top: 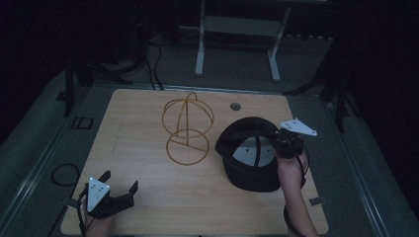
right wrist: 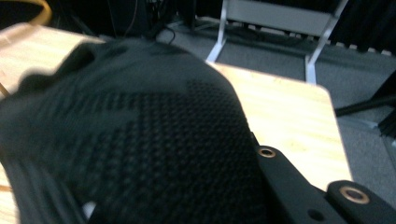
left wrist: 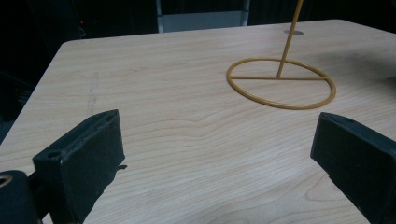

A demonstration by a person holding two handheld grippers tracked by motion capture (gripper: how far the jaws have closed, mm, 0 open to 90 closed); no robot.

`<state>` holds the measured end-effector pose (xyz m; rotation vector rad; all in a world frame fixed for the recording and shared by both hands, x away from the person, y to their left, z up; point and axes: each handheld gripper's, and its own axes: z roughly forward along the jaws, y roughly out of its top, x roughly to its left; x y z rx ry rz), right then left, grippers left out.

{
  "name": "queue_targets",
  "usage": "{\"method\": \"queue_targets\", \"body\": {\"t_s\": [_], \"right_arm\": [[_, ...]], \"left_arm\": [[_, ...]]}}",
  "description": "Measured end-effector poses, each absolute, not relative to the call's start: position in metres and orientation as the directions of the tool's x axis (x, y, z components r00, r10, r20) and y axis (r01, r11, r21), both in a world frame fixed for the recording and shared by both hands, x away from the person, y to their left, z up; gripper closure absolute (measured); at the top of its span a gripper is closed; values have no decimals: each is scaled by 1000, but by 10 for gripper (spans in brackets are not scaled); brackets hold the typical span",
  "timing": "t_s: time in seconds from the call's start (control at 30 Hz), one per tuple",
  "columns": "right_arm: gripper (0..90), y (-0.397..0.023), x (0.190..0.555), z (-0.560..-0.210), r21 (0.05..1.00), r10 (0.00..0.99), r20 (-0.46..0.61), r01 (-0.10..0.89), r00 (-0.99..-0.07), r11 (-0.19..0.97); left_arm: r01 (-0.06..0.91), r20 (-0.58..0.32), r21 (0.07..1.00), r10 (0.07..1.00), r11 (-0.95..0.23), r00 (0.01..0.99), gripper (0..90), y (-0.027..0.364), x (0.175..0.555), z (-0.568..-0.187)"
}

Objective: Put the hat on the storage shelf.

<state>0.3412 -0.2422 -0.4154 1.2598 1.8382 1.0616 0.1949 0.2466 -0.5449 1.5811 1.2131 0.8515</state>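
Fingers of the right gripper (top: 282, 143) are clamped on the cap's (top: 245, 148) rear edge at the bench's (top: 148, 197) right; the wire stand (top: 188, 129) lies just left. Left gripper (top: 118, 190), fingers apart, rests well away.

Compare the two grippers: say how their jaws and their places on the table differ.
The left gripper rests at the table's near left corner with its jaws wide open and nothing between them. The right gripper is at the right side, shut on the black cap's rim. Both carry a grey three-cornered plate.
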Motion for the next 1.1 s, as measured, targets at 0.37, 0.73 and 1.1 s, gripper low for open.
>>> {"method": "queue_targets", "body": {"t_s": [0.37, 0.73, 1.1], "right_arm": [[892, -248, 323, -384, 923, 938, -63, 337, -341, 185], [891, -244, 301, -383, 932, 917, -54, 310, -396, 188], [891, -235, 283, -389, 935, 892, -41, 297, -449, 193]], "left_arm": [[353, -30, 924, 896, -144, 444, 35, 217, 195, -541], [359, -91, 914, 766, -190, 637, 39, 165, 199, -524], [331, -71, 913, 705, -239, 706, 41, 134, 211, -509]]}}
